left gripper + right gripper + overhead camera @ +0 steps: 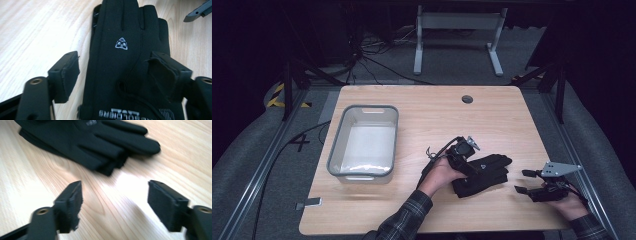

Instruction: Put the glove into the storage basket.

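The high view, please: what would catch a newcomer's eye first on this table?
Probably the black gloves, stacked on the pale wooden table right of centre, with the left gripper poised over their cuff end, jaws open. To their left stands an empty grey-rimmed tub. The right gripper, also open, hangs apart from the gloves near the table's right edge.

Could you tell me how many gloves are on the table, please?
2, it seems: black gloves stacked together right of the grey bin, the lower one mostly hidden beneath the top one.

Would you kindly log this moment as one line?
gloves: stacked on table | left gripper: open over gloves | right gripper: open, apart | tub: empty
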`<act>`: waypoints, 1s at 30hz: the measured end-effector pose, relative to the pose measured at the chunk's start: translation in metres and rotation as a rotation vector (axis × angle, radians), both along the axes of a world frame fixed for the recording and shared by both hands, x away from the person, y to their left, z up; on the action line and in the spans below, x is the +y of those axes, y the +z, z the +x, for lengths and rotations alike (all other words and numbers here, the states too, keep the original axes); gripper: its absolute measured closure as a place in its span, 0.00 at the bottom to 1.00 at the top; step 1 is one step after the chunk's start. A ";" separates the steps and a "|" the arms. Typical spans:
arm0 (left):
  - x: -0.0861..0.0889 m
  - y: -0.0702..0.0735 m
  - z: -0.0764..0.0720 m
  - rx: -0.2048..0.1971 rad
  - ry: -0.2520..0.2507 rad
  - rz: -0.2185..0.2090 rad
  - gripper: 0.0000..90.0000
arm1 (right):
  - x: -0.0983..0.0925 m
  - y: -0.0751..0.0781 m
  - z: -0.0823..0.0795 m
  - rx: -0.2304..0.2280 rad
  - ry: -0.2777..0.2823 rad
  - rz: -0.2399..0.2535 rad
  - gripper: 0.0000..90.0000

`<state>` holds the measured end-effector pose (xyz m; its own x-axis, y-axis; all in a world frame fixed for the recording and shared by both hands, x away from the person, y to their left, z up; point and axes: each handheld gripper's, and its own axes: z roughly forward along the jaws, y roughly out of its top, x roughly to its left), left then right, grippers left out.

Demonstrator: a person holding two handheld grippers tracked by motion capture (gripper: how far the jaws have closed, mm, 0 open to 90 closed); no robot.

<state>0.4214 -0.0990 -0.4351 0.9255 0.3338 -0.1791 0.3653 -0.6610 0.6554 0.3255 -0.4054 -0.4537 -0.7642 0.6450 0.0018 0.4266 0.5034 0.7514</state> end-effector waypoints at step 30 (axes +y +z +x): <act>-0.017 -0.016 -0.010 0.059 -0.106 0.050 0.72 | -0.002 -0.014 0.004 0.003 -0.016 -0.044 0.15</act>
